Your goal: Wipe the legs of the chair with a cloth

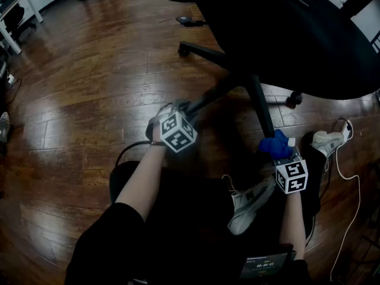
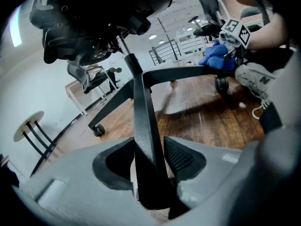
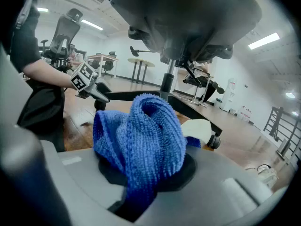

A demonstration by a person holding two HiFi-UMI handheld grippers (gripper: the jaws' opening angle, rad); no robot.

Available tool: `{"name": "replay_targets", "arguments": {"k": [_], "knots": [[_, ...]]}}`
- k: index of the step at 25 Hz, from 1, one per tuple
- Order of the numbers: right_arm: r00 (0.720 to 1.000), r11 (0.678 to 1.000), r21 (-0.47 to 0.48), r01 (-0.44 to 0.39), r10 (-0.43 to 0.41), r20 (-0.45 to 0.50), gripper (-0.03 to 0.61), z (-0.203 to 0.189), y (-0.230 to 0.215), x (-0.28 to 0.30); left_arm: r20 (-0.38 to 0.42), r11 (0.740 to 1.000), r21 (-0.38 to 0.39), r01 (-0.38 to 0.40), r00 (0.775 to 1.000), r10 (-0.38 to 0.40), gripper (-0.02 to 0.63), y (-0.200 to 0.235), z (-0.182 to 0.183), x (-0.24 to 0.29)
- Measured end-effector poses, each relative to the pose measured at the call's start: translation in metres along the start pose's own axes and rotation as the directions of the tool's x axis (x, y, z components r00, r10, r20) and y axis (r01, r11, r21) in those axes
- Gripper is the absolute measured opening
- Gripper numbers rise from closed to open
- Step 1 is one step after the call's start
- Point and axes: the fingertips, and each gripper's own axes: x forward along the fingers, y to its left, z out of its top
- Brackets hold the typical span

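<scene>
A black office chair [image 1: 297, 34] stands on a glossy, dark-brown plank floor [image 1: 89, 88]. Its broad, rounded seat overhangs and hides the hub of the star base and the far legs. The legs that show are flat, tapering bars with a fine, grainy black finish, and each ends in a small dark caster [image 1: 184, 50].

The left hand-held gripper [image 2: 149, 158] is clenched on the near leg [image 2: 143, 112]. Its ribbed black pads [image 2: 181, 157] press on both flanks of the bar, which runs away between them towards the central column [image 2: 128, 55].

The right hand-held gripper [image 3: 146, 171] grasps a blue cloth [image 3: 141, 135] of looped, nubbly microfibre. The cloth is bunched into thick folds that bulge above the smooth grey jaws. In the head view it sits at the outer end of the next leg [image 1: 261, 108], by that leg's caster. Whether it touches the bar cannot be made out under the folds.

A pale sneaker [image 1: 249, 203] rests on the floor under the right forearm, and a second sneaker [image 1: 326, 140] lies just to the right of the cloth. A thin white cable [image 1: 350, 200] snakes over the planks at the right edge. A white table [image 1: 18, 16] stands far off at the upper left.
</scene>
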Motion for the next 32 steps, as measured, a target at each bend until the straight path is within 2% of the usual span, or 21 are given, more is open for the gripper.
{"name": "replay_targets", "arguments": {"k": [3,5,11,15,20,28,32], "knots": [[1.000,0.999,-0.047,0.028,-0.028,0.002,0.087,0.024,-0.005,0.028,-0.027,0.999,-0.027,0.032,0.999,-0.033,0.190,0.001,-0.009,0.009],[0.999,0.994,-0.098,0.051,-0.051,-0.002,0.089,0.044,-0.012,0.050,-0.011,0.998,-0.048,0.041,0.999,-0.042,0.152,0.002,-0.009,0.010],[0.997,0.983,-0.170,0.072,-0.067,0.032,0.092,0.119,-0.035,0.122,0.032,0.997,-0.056,0.057,0.998,-0.055,0.147,0.001,-0.007,0.011],[0.998,0.973,-0.220,0.067,-0.065,0.016,0.092,0.141,-0.037,0.140,0.033,0.997,-0.061,0.048,0.998,-0.046,0.143,0.001,-0.008,0.011],[0.998,0.969,-0.240,0.052,-0.060,-0.024,0.089,0.110,-0.024,0.110,0.024,0.998,-0.048,0.042,0.999,-0.041,0.143,0.000,-0.011,0.012],[0.987,0.969,-0.239,-0.069,0.032,-0.155,0.089,-0.010,0.011,0.005,-0.024,0.998,-0.057,0.024,0.999,-0.025,0.143,0.003,-0.017,0.015],[0.984,0.966,-0.254,-0.048,0.002,-0.178,0.089,-0.024,0.012,-0.006,-0.037,0.997,-0.073,0.018,0.999,-0.021,0.143,0.002,-0.017,0.017]]}}
